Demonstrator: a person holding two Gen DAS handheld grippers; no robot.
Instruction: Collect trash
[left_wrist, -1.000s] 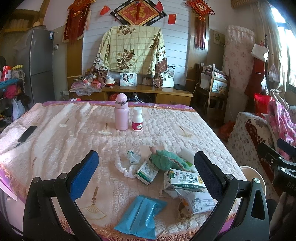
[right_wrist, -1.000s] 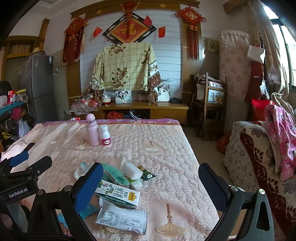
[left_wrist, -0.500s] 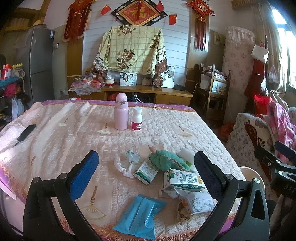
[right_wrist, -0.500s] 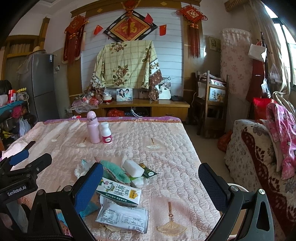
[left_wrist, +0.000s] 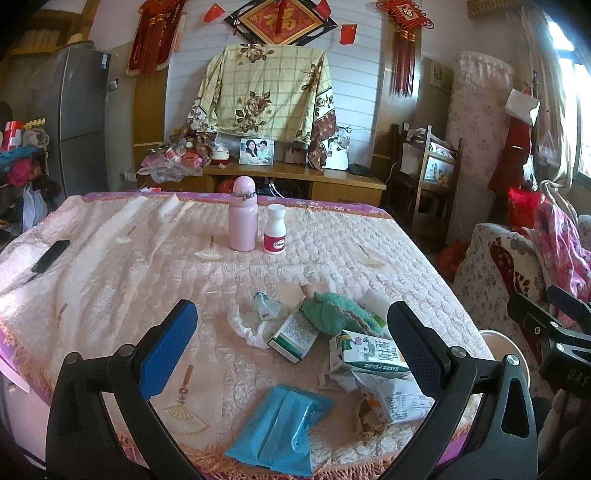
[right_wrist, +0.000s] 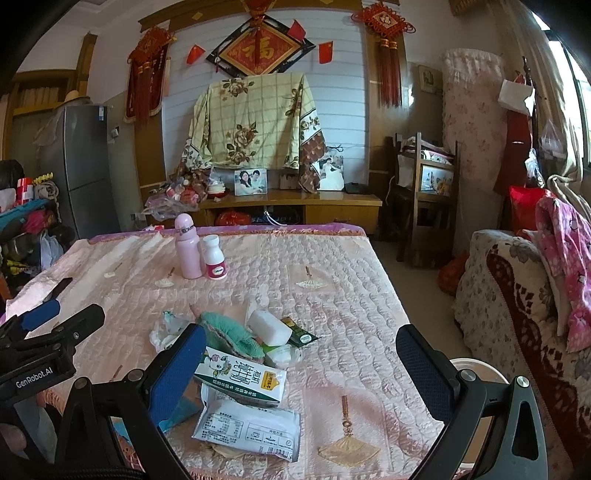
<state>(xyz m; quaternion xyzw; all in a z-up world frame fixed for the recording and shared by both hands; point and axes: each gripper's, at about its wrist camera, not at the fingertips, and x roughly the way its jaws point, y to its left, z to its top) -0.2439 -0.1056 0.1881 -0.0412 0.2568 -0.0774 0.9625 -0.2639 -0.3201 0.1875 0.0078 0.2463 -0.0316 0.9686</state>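
Observation:
Trash lies near the front right of the pink quilted table (left_wrist: 110, 266): a blue packet (left_wrist: 280, 430), a milk carton (left_wrist: 369, 356) (right_wrist: 242, 380), a green-white box (left_wrist: 293, 334), a white wrapper (right_wrist: 249, 430), a white block (right_wrist: 267, 326), crumpled plastic (left_wrist: 255, 321) and a teal cloth (left_wrist: 336, 312) (right_wrist: 231, 332). My left gripper (left_wrist: 291, 345) hovers open above the pile, holding nothing. My right gripper (right_wrist: 301, 369) is open too, over the table's right part, with the carton by its left finger.
A pink bottle (left_wrist: 243, 214) and a white pill bottle (left_wrist: 275, 234) stand mid-table; a black comb (left_wrist: 50, 254) lies at the left. A round white bin rim (right_wrist: 476, 371) shows below the table's right edge. A sofa (right_wrist: 517, 314) stands right, a cabinet (left_wrist: 295, 181) behind.
Both grippers have eased slightly forward and up over the table; the right view has shifted a little. Nothing was grasped and the trash lies as before.

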